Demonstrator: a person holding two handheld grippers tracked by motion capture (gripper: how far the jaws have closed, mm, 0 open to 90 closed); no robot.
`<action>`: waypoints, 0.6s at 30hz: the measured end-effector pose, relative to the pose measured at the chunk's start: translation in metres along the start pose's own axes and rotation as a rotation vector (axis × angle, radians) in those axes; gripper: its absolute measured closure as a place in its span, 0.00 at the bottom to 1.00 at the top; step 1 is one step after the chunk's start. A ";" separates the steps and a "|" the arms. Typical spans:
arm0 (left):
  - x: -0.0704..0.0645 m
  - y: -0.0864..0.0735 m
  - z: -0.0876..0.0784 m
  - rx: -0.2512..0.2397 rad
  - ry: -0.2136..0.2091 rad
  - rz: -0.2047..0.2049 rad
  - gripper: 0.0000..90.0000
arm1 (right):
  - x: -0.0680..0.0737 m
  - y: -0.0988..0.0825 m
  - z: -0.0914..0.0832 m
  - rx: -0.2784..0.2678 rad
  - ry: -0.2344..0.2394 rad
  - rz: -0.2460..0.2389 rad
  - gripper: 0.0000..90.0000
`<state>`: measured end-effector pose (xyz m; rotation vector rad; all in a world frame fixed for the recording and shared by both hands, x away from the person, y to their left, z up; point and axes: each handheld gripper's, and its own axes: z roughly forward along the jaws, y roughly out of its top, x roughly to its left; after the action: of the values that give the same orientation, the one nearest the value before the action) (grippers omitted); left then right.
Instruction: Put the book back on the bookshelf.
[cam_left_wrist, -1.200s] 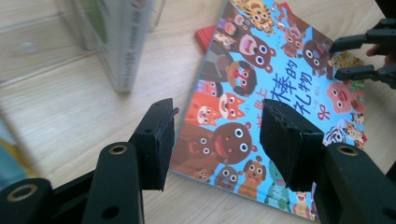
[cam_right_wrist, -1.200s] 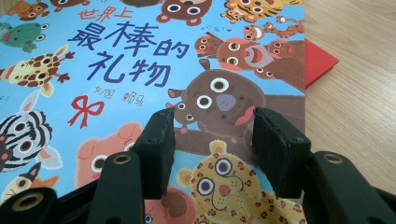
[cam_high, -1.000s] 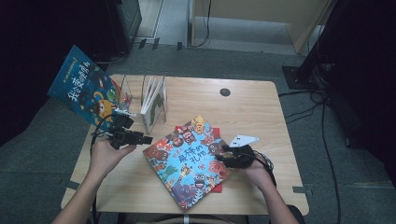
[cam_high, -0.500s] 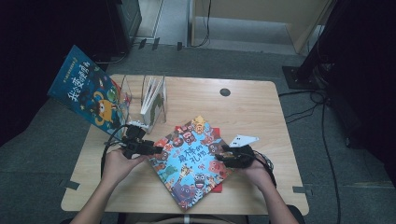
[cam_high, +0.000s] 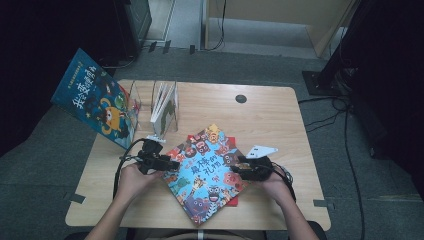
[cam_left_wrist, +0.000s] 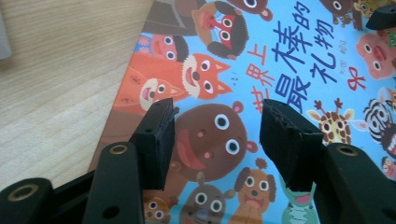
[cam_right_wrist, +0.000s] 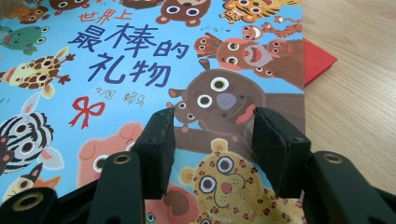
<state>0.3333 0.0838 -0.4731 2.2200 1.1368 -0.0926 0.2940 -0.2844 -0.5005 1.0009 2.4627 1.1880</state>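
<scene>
A picture book (cam_high: 207, 172) with cartoon animals and a blue cover lies flat on the wooden table (cam_high: 280, 120), turned at an angle. My left gripper (cam_high: 169, 164) is at the book's left edge. In the left gripper view its jaws stand open just above the cover (cam_left_wrist: 280, 60), and my left gripper (cam_left_wrist: 217, 140) has nothing pinched. My right gripper (cam_high: 241, 170) is at the book's right edge. In the right gripper view my right gripper (cam_right_wrist: 212, 144) is also open over the cover (cam_right_wrist: 116, 60), with its pads apart.
A red book (cam_right_wrist: 318, 57) pokes out from under the picture book. A second blue book (cam_high: 95, 102) stands tilted at the table's left edge, beside a clear rack (cam_high: 165, 107) holding thin books. A black hole (cam_high: 241, 98) marks the far tabletop.
My left hand has come down and to the right, from beside the rack to the picture book's left edge. The right hand and the book have stayed put.
</scene>
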 end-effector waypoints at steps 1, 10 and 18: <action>0.000 0.000 0.000 -0.005 -0.002 -0.001 0.51 | 0.000 0.000 0.000 -0.001 -0.001 0.000 0.55; -0.002 -0.006 0.002 -0.049 0.010 -0.007 0.55 | 0.001 -0.002 -0.001 -0.005 -0.006 0.008 0.55; -0.003 -0.013 0.003 -0.098 0.014 0.026 0.53 | 0.001 -0.004 -0.005 -0.004 -0.013 0.019 0.55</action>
<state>0.3219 0.0859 -0.4810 2.1511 1.0965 -0.0108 0.2886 -0.2883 -0.5006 1.0300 2.4457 1.1880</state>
